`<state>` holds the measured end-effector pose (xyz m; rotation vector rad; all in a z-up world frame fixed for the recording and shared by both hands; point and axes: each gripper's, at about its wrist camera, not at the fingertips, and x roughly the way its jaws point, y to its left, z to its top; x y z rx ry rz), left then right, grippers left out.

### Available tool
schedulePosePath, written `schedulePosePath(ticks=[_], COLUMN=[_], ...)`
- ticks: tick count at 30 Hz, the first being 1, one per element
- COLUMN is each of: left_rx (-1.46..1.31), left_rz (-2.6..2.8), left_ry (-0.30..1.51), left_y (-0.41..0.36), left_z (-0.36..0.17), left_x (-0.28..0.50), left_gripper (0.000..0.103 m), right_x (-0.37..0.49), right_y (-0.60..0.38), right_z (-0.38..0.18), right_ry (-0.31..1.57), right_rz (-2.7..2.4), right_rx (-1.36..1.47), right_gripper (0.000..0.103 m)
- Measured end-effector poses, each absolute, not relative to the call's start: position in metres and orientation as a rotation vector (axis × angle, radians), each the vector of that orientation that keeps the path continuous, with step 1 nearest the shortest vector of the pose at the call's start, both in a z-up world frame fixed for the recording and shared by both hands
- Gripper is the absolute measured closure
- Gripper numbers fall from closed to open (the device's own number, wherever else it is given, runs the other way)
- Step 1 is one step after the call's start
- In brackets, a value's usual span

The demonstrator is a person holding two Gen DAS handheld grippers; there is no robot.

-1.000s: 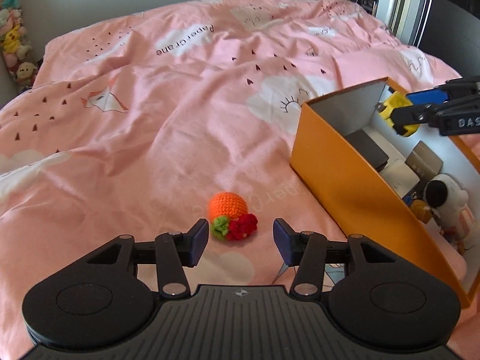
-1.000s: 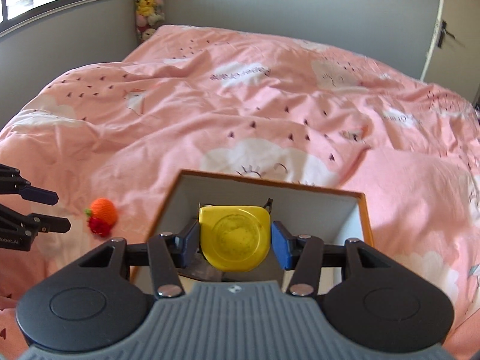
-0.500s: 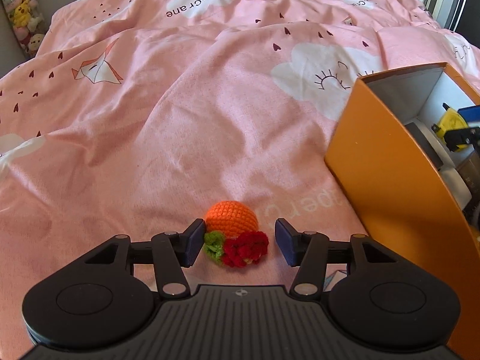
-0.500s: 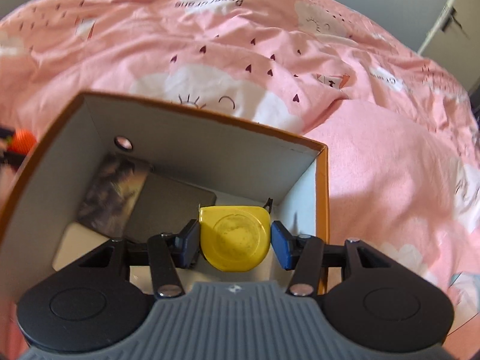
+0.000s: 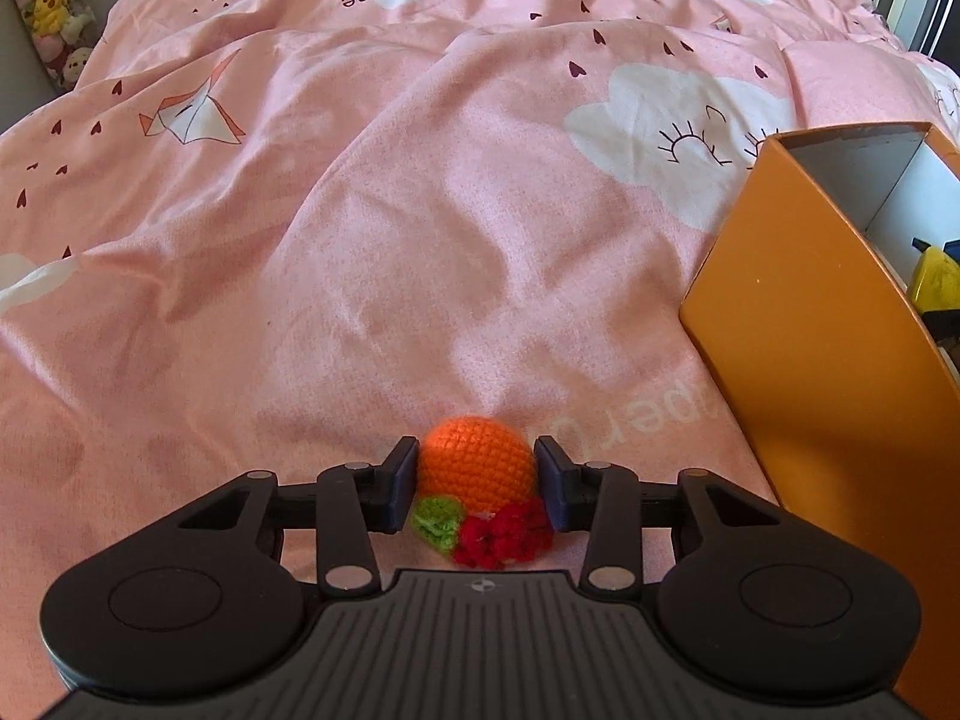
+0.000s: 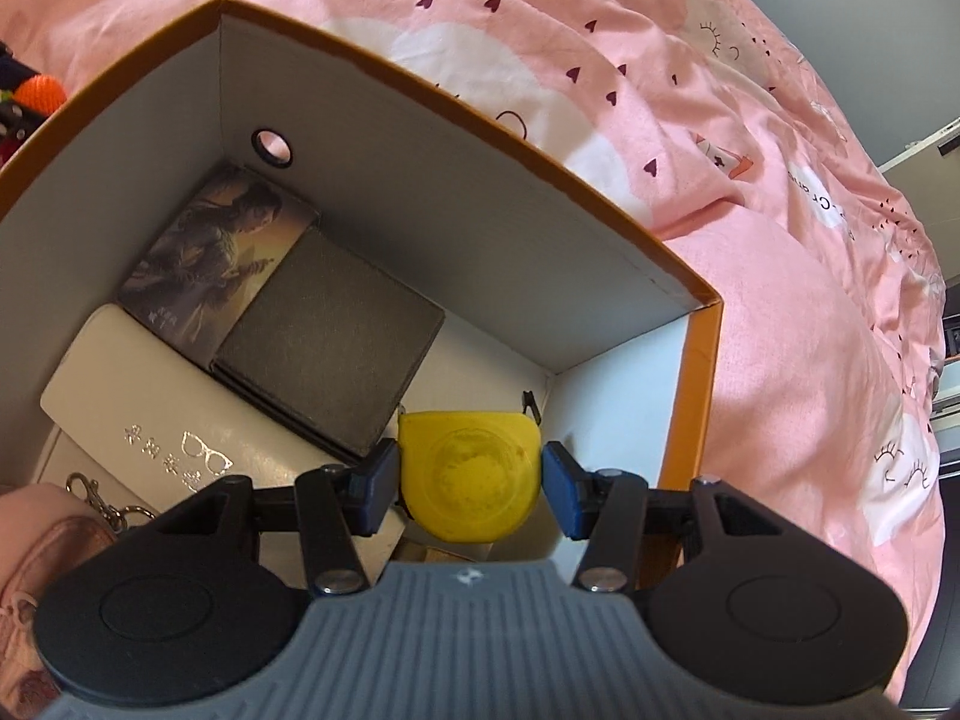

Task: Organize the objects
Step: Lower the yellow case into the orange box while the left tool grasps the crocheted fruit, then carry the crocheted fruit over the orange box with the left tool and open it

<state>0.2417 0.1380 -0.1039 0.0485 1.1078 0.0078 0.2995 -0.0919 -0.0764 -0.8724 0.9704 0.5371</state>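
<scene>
A crocheted orange ball with a green and red flower [image 5: 477,474] lies on the pink bedspread [image 5: 360,210]. My left gripper [image 5: 476,483] has a finger on each side of it, both touching or nearly touching. My right gripper [image 6: 470,483] is shut on a yellow tape measure [image 6: 470,483] and holds it low inside the orange box [image 6: 690,384], near its right corner. The box [image 5: 798,384] stands right of the ball in the left wrist view, where the tape measure [image 5: 936,285] shows inside it.
Inside the box lie a picture card [image 6: 222,252], a dark grey wallet [image 6: 330,342], a white glasses case [image 6: 162,420] and a pink pouch with a clasp [image 6: 42,546]. Plush toys [image 5: 51,18] line the far left wall.
My left gripper moved forward around the crocheted ball and its fingers closed in on it. My right gripper lowered the tape measure deeper into the box.
</scene>
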Motion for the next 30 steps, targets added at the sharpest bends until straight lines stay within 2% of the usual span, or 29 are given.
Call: schedulePosePath(ticks=[7,11,21,24,26,30], left_rx=[0.012,-0.03,-0.039,-0.02,-0.009,-0.024], left_rz=[0.02,0.001,-0.254,-0.348,-0.383,-0.419], left_ry=[1.065,1.014,0.827,0.831,0.85,0.927], left_y=[0.142,0.14,0.072,0.035,0.012,-0.028], left_z=[-0.092,-0.067,0.021,0.024,0.019,-0.007], left_x=[0.237,0.232,0.23,0.24,0.253,0.282], left_gripper=[0.057,0.057,0.057,0.057,0.057,0.057], right_x=[0.3,0.298,0.274,0.279,0.282,0.285], right_y=[-0.092,-0.098,-0.155,-0.176,-0.189,-0.208], right_z=[-0.073,-0.061,0.008,0.013,0.01,0.0], right_ry=[0.989,0.967,0.691,0.674,0.697,0.724], right_rz=[0.548,0.54,0.43,0.381,0.37,0.349], right_rx=[-0.876,-0.829,-0.476,-0.344,-0.234,-0.059], right_gripper=[0.046,0.047,0.049,0.053,0.069,0.077])
